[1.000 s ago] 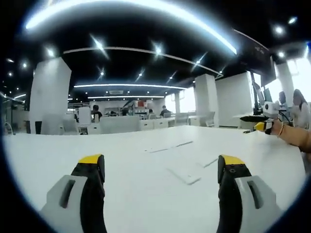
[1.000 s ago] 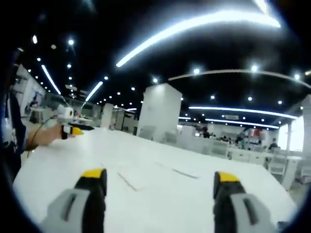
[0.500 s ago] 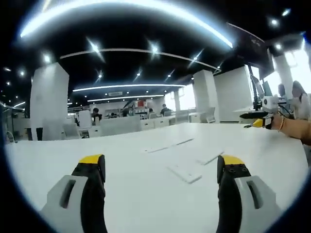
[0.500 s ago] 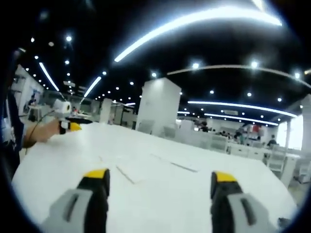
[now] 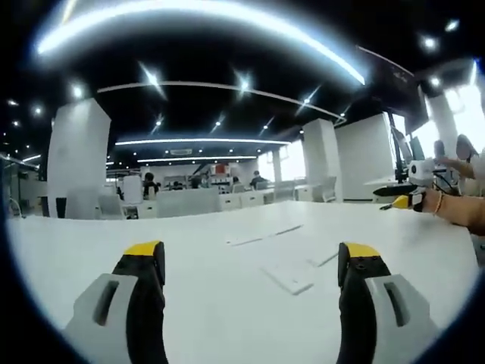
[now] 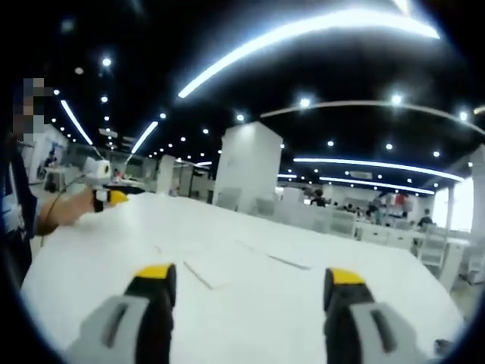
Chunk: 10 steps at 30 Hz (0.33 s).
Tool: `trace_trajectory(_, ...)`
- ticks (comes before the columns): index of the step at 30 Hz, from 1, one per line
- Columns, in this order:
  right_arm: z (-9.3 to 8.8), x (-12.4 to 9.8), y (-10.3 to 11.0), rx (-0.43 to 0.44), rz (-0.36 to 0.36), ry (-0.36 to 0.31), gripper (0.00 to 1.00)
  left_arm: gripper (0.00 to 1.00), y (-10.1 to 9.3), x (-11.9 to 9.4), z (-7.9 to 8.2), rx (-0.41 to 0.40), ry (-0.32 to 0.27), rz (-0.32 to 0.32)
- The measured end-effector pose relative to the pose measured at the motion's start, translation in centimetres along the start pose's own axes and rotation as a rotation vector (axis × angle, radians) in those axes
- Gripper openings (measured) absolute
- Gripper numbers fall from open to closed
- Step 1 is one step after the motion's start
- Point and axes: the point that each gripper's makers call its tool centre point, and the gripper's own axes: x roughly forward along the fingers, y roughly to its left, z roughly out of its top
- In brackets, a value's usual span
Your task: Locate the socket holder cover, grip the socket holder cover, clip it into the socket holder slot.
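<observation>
Several flat white plastic pieces lie on the white table. In the left gripper view a wide flat piece lies just ahead, a short strip to its right and long thin strips behind it. I cannot tell which one is the socket holder cover. My left gripper hovers open above the table, short of these pieces. In the right gripper view the flat piece and a thin strip lie ahead of my open right gripper. Neither gripper holds anything.
The right gripper, held by a hand, shows at the far right of the left gripper view. The left gripper shows at the far left of the right gripper view. Desks, chairs, white pillars and people stand beyond the table's far edge.
Both views have shifted a little with the hands. The pieces on the table have not moved, and both grippers stay open and apart.
</observation>
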Motion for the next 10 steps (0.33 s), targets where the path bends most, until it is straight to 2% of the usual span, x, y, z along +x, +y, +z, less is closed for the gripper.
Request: trace_trajectory(10,0.38,-0.21,0.93,0.013,0.028,0.02,0.8,0.93,0.04,-0.27,0.17,-0.002,-0.001,-0.009)
